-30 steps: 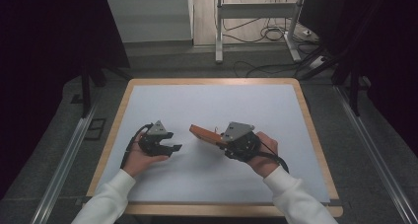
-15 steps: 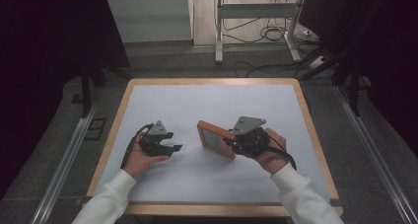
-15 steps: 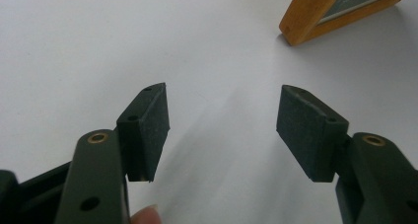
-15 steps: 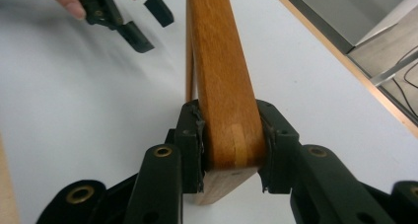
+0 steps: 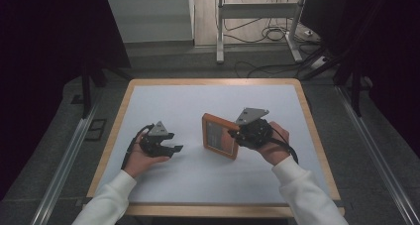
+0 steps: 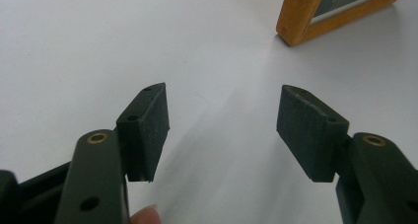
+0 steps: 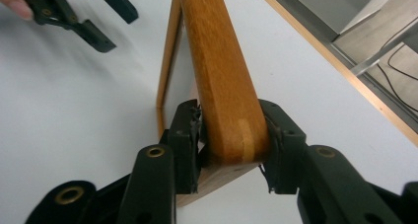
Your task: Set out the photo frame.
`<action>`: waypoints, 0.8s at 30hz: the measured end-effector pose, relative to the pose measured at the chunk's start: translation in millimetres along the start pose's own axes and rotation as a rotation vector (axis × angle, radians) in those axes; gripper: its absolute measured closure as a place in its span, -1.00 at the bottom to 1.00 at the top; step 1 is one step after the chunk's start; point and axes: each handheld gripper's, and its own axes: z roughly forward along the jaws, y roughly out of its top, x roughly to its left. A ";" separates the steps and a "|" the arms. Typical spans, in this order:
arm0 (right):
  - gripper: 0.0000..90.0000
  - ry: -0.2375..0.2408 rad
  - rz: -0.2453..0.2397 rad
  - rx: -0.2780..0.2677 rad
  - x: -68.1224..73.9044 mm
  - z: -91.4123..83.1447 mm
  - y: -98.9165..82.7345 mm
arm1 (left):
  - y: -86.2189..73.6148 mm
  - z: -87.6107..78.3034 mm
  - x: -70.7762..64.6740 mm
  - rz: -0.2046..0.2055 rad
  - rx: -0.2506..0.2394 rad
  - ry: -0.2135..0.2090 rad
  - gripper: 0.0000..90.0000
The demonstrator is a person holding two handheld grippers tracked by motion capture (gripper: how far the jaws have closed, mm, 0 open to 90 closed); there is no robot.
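A wooden picture frame (image 5: 218, 135) stands on its edge on the white table (image 5: 163, 101), right of the middle. My right gripper (image 5: 236, 136) reaches it from the right. In the right gripper view the pads flank the frame's (image 7: 217, 76) thick edge on both sides, at my right gripper (image 7: 231, 140). These jaws have just been opening slightly, with the frame still between them and touching the pads. My left gripper (image 5: 176, 149) rests left of the frame, open with nothing in it. In its own view, my left gripper (image 6: 222, 128) faces bare table, a frame corner (image 6: 300, 17) ahead.
The table has a raised wooden rim (image 5: 317, 136). On the floor behind it stand a metal rack (image 5: 257, 17) and loose cables (image 5: 270, 34). Metal rails (image 5: 64, 160) run along both sides. From the right gripper view, the left gripper (image 7: 93, 21) is at upper left.
The right hand has moved right and slightly up with the frame. The frame has turned from a low tilt to standing upright, its face toward the left gripper, which has not moved.
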 end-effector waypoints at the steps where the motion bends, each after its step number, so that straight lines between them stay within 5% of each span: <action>1: 0.35 -0.002 0.006 0.001 -1.9 1.1 -0.1 | 0.0 0.2 0.1 -0.001 0.000 0.000 -0.19; 24: 0.03 -0.012 0.157 0.008 -46.2 30.4 -12.8 | -0.1 0.7 0.3 -0.007 -0.005 0.000 -0.23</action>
